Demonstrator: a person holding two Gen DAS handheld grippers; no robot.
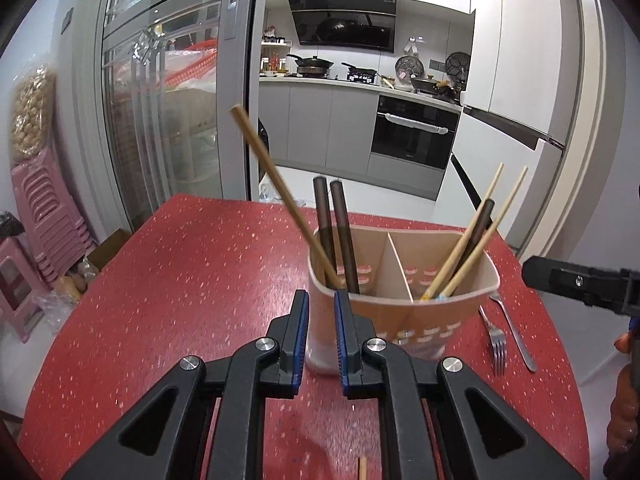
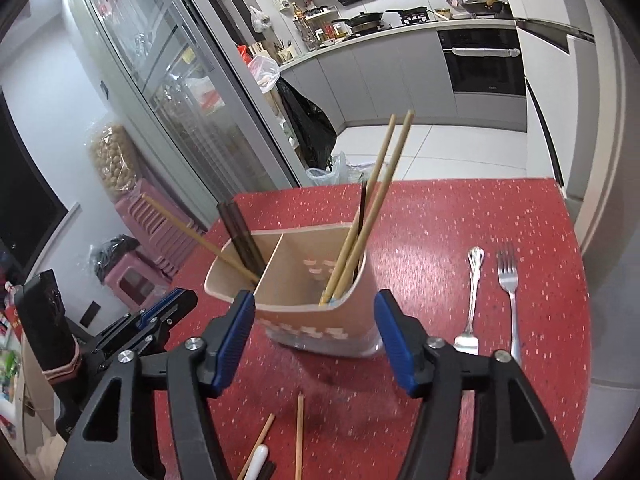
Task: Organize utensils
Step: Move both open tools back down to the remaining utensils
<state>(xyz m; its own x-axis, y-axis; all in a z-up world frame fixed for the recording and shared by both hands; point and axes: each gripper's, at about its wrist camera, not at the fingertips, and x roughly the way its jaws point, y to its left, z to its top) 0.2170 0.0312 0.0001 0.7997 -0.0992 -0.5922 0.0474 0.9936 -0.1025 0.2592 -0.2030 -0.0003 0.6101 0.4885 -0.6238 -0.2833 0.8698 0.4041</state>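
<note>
A beige two-compartment holder (image 1: 400, 308) (image 2: 320, 324) stands on the red speckled table (image 1: 180, 280). Its left compartment holds two dark chopsticks (image 1: 340, 232) and a blurred tan chopstick (image 1: 280, 196) leaning left. Two light chopsticks (image 2: 384, 184) and a dark one stand in the right compartment. My left gripper (image 1: 321, 296) is at the holder's near left corner, its jaws close together and holding nothing. My right gripper (image 2: 314, 298) stands open just before the holder, wider than it, nothing between the pads. A fork (image 2: 508, 276) and a second metal utensil (image 2: 474, 292) lie to the right.
Loose chopsticks (image 2: 299, 432) and a white-tipped piece (image 2: 258, 460) lie on the table under my right gripper. The table's right edge runs just past the fork. Pink stools (image 1: 44, 208) and a glass door stand to the left, with a kitchen beyond.
</note>
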